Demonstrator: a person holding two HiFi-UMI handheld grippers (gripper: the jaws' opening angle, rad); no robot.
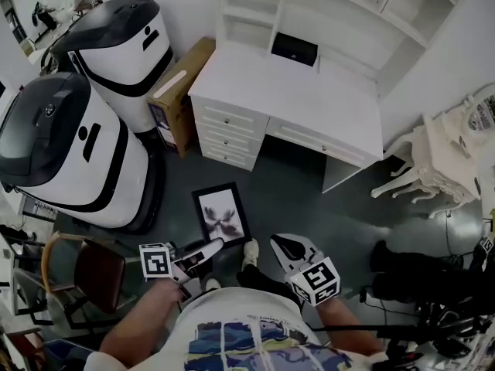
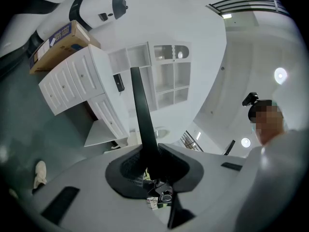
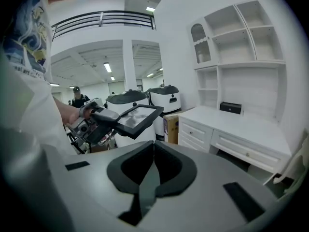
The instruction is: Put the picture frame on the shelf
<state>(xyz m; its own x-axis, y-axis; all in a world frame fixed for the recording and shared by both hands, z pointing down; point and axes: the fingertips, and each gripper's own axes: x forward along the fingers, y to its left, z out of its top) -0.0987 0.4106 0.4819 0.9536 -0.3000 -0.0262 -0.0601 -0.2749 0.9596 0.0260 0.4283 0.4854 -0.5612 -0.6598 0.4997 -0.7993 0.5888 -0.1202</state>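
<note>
The black picture frame (image 1: 220, 213), holding a pale print with a dark flower-like shape, hangs lying flat above the grey floor. My left gripper (image 1: 213, 247) is shut on its near edge. In the left gripper view the frame (image 2: 140, 111) runs edge-on as a dark strip out from between the jaws. My right gripper (image 1: 285, 246) hovers to the right of the frame, apart from it, its jaws together and empty. The right gripper view shows the frame (image 3: 137, 117) held out flat by the left gripper (image 3: 99, 122). The white shelf unit (image 1: 325, 6) stands on the desk (image 1: 309, 91) ahead.
A small black box (image 1: 294, 49) sits at the back of the desk. Two large white and black machines (image 1: 69, 153) (image 1: 124, 45) stand at the left, with a cardboard box (image 1: 182, 91) leaning beside the drawers. A white chair (image 1: 433, 161) is at the right, a brown chair (image 1: 93, 273) at the lower left.
</note>
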